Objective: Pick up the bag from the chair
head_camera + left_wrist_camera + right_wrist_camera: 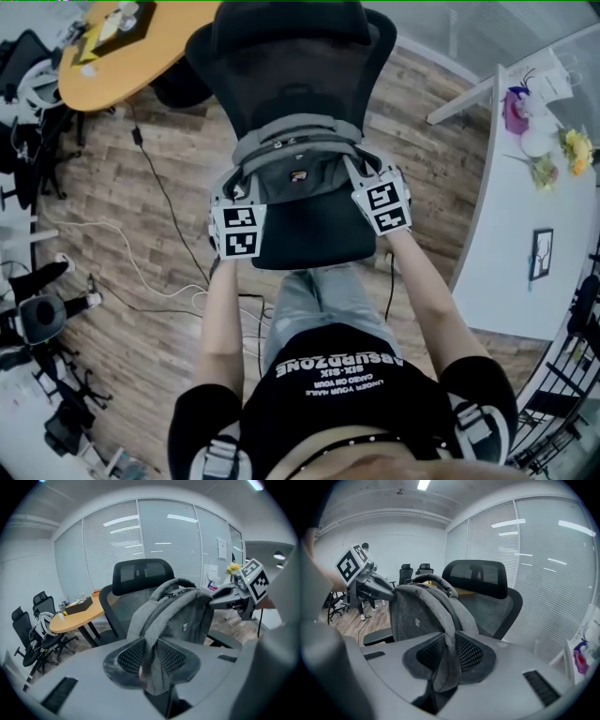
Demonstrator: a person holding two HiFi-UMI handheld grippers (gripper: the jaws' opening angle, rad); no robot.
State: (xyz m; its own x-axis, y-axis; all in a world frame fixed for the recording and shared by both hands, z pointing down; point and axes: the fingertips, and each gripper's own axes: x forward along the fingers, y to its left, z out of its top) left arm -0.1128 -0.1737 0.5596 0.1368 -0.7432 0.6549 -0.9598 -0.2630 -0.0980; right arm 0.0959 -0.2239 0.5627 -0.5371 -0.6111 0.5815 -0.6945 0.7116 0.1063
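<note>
A grey backpack (295,173) stands upright on the seat of a black mesh office chair (309,234), against its backrest. My left gripper (228,190) is shut on the bag's left shoulder strap (150,644), and the strap runs between the jaw pads (132,656). My right gripper (364,178) is shut on the other strap (451,639), which is pinched between its pads (469,652). Each gripper view shows the backpack (185,618) (417,616) close ahead and the other gripper beyond it. Whether the bag's base still touches the seat is hidden.
A round orange table (117,52) stands behind the chair at the left. At the right is a white desk (525,202) with flowers. Cables (150,267) trail over the wooden floor on the left, near more black chairs (30,630). A glass wall (154,541) lies behind.
</note>
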